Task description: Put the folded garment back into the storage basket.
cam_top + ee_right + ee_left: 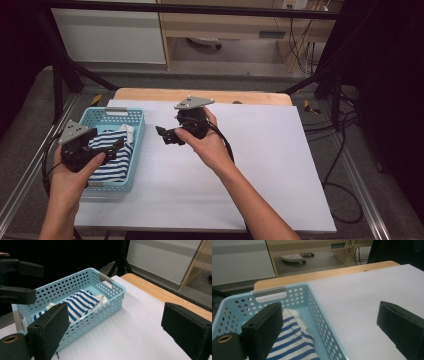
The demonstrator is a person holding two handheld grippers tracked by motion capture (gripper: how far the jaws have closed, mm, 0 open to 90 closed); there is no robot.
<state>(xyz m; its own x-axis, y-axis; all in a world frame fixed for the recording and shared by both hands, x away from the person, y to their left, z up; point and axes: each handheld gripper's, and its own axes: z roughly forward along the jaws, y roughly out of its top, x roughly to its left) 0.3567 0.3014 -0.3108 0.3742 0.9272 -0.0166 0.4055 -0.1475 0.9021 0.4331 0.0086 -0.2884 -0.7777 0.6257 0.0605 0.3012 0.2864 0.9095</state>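
Now the striped cloth [112, 152] lies in the basket [137, 122], beneath the left gripper's [117, 145] open jaws.

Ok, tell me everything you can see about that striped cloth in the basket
The striped cloth is soft fabric with blue and white stripes, folded into a loose bundle with a plain white part at one end and a small tag at the other. It lies inside the light blue perforated basket, resting on its floor. Neither hand-held gripper touches it.

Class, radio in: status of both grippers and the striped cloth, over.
Left gripper open over the basket. Right gripper open, empty, above the white sheet. Striped cloth folded in basket. Nothing in the way.
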